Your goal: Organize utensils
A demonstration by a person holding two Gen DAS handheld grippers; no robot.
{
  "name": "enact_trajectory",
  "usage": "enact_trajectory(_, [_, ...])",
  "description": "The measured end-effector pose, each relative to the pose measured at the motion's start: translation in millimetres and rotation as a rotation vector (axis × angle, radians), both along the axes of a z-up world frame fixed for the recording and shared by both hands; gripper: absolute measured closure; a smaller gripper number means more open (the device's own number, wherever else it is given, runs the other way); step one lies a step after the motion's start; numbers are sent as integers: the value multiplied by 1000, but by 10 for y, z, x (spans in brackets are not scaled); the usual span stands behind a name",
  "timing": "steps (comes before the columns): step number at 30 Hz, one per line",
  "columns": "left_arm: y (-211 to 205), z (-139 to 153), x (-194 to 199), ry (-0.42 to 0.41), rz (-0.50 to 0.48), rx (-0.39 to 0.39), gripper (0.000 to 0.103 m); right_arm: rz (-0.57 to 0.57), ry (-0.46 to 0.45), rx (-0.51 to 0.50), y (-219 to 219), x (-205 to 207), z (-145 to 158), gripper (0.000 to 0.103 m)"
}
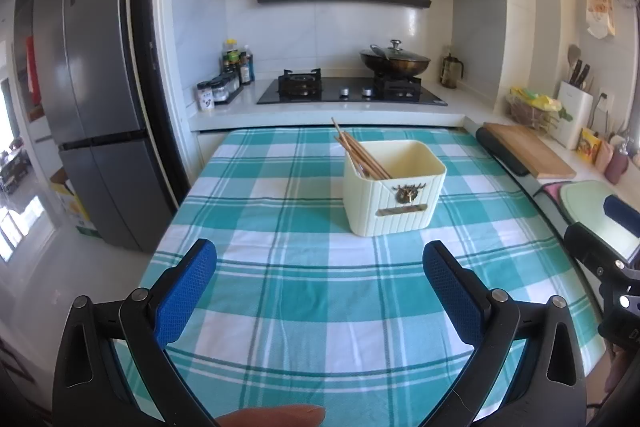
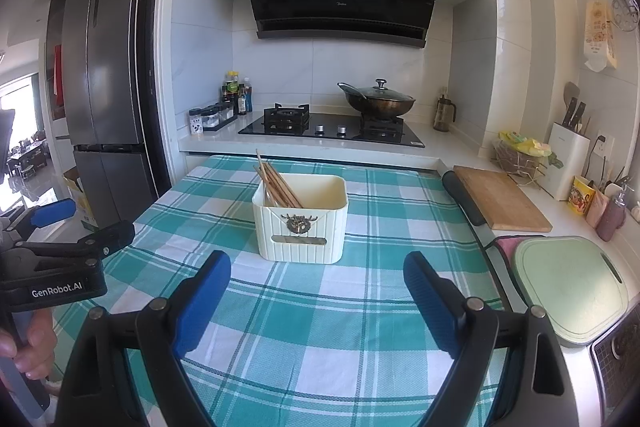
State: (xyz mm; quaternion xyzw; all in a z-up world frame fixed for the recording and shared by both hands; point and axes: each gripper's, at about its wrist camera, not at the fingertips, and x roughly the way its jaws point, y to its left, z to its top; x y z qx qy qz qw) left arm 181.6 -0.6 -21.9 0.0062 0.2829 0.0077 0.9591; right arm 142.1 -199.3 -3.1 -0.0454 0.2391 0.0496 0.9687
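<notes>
Left wrist view, nearest item: left gripper (image 1: 320, 267), blue-padded fingers spread wide, holding nothing, over the near part of the table covered in a teal-and-white checked cloth (image 1: 280, 307).

Right wrist view, nearest item: right gripper (image 2: 316, 279), blue-padded fingers likewise spread wide and empty, over the same near part of the cloth.

Mid table: cream ribbed rectangular plastic utensil holder (image 2: 300, 227) with a brass ornament on its front face, standing upright toward the far edge. It lies ahead of both grippers: almost centred before the right one, ahead and to the right of the left one. The right gripper appears nearer.

Inside holder: bundle of brown wooden chopsticks (image 2: 278, 183), leaning toward the holder's left far corner, long axis tilted up and away to the left, tips above the rim. No other utensil lies loose on the cloth; the sorting appears largely done.

Beyond the table's far edge: white counter with a black gas hob (image 2: 332, 131) and a lidded dark wok (image 2: 378, 103).
</notes>
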Motion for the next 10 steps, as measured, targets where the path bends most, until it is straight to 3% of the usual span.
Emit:
enact_trajectory(5, [-52,4,12,0,9,25,0,0,2,-1,0,-2,-1,13])
enact_trajectory(10, [-23,20,9,-8,18,-1,0,0,5,-2,-10,-9,-8,13])
